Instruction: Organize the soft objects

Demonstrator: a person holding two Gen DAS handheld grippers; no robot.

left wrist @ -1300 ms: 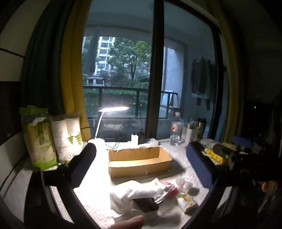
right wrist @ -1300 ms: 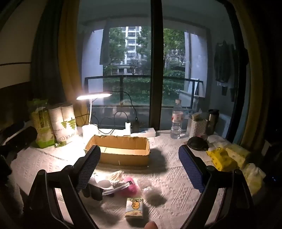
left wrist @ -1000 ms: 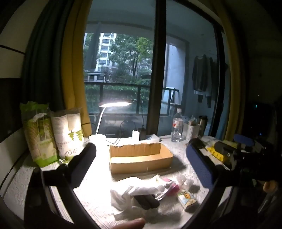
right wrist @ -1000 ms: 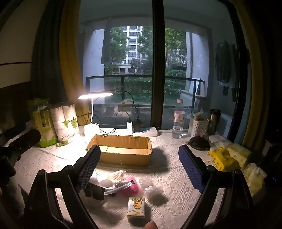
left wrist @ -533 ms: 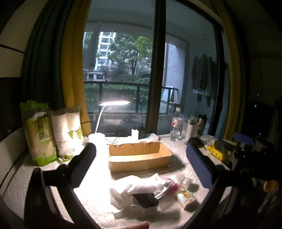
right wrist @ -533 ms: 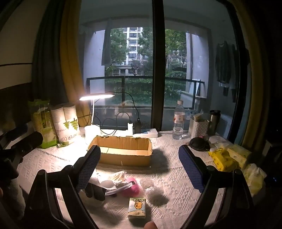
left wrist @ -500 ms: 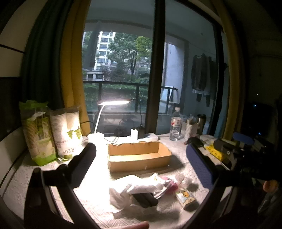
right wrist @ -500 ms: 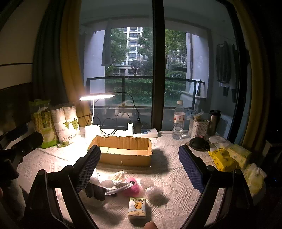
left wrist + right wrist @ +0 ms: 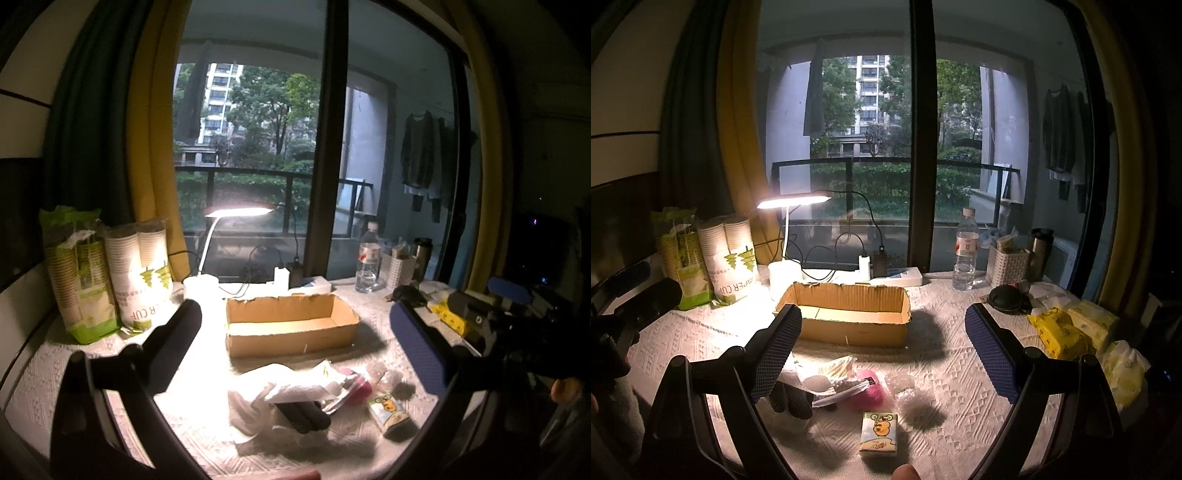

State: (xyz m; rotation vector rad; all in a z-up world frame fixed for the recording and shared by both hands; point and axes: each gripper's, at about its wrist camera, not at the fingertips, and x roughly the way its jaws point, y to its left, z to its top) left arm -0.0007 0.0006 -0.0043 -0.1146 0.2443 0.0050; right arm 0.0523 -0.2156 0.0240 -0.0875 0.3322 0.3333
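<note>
**Both claws spread wide above a heap of soft things**

Left claw [image 9: 295, 345] hangs over the worktop [image 9: 48, 373] with its two fingers far apart and nothing between them; its padded fingertips [image 9: 181, 332] frame the cardboard box [image 9: 290, 328]. Right claw [image 9: 882, 349] is likewise spread wide and empty, its blue ribbed fingertips [image 9: 988, 350] either side of the same box [image 9: 849, 314].

Between the claws and the box lies the heap of soft objects: a crumpled white cloth [image 9: 280, 387] draped over a dark rolled item [image 9: 303, 415], a pink fuzzy ball [image 9: 866, 386], clear crinkled plastic wrap [image 9: 905, 387] and a small tissue packet [image 9: 879, 432] printed with a cartoon figure, nearest the right claw's camera. All lie on the worktop just in front of the box, apart from its front wall.

Box: low, long, open-topped, corrugated, with ragged torn edges; what shows of its inside is bare. Bare textured white cover lies to the box's right and left front. Sleeves of paper cups [image 9: 729, 254] stand at the left rear edge, a lit desk lamp [image 9: 792, 201] behind the box, a water bottle [image 9: 966, 251] and white basket [image 9: 1006, 267] at the back right. Yellow tissue packs [image 9: 1058, 334] crowd the right edge.
</note>
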